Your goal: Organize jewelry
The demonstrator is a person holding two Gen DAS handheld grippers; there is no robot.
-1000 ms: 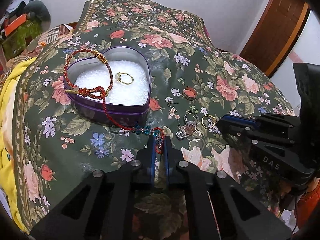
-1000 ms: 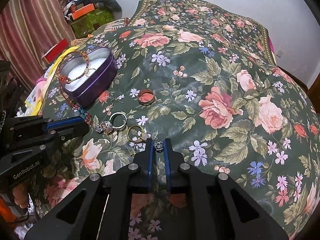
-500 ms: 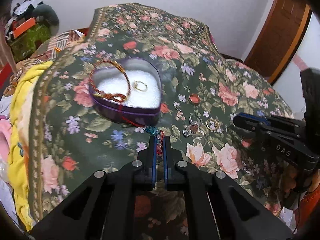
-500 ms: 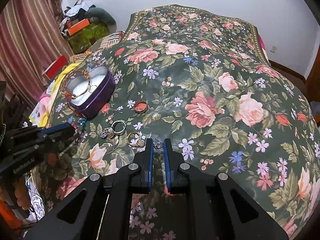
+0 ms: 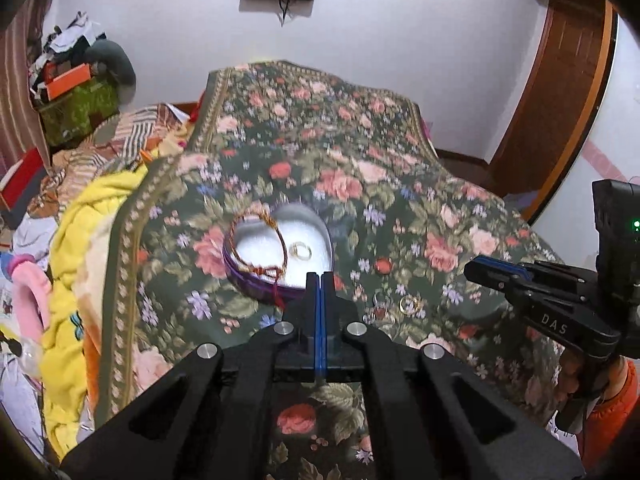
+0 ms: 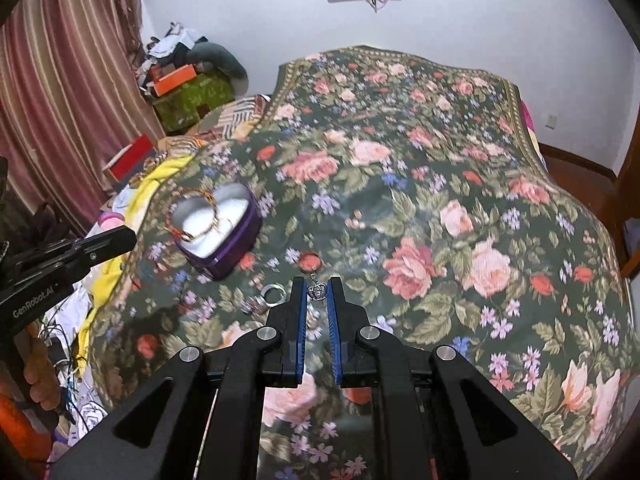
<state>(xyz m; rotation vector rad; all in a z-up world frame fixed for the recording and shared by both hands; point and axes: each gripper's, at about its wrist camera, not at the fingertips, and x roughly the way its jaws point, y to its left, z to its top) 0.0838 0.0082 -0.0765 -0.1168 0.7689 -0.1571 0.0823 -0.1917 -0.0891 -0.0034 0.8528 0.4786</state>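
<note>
Left wrist view: right gripper (image 5: pixel 474 270) reads "DAS".

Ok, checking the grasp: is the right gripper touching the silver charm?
Touching. The right wrist view shows the silver charm pinched in the right gripper, with no visible gap on either side.

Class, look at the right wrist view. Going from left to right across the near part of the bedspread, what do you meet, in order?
left gripper → purple heart-shaped tin → silver ring → small silver charm, held in the right gripper
</note>
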